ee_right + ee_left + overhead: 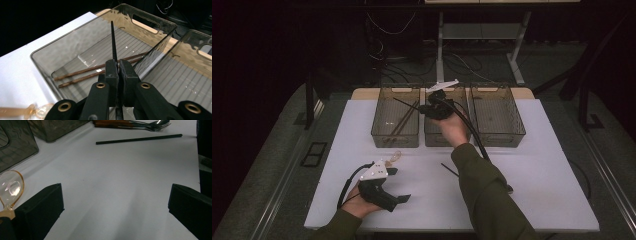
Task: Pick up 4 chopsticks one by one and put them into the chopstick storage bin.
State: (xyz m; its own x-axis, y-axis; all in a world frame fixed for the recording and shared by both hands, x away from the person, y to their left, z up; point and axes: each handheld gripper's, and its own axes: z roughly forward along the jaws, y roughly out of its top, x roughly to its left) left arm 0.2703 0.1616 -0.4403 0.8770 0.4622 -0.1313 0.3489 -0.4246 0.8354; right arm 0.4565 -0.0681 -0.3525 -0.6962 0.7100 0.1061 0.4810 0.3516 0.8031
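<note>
Three smoky, see-through bins stood in a row at the upper middle of the high view: the left bin [395, 117] held two brown wooden chopsticks [100, 71] lying slantwise on its ribbed floor, the middle bin [439, 135] was largely covered by the person's right hand, and the right bin [497, 115] looked bare, though its floor was too dim to read for small items. The right gripper [118, 65] had its jaws pressed tight on a black chopstick [113, 45], a thin, straight, matte rod that rose from between the pads and pointed up over the left bin toward the top centre of the right gripper view; its lower end was hidden behind the jaws. A second black chopstick [139, 139] lay flat on the white table [532, 165] in the upper part of the left gripper view, with wooden-handled cutlery [132, 123] beyond it, cut off by the top edge. The left gripper [115, 202] rested low at the lower left of the high view, jaws spread wide with nothing between them. A clear amber-rimmed spoon [11, 188] sat just beside its left jaw, its handle partly hidden behind that jaw.
</note>
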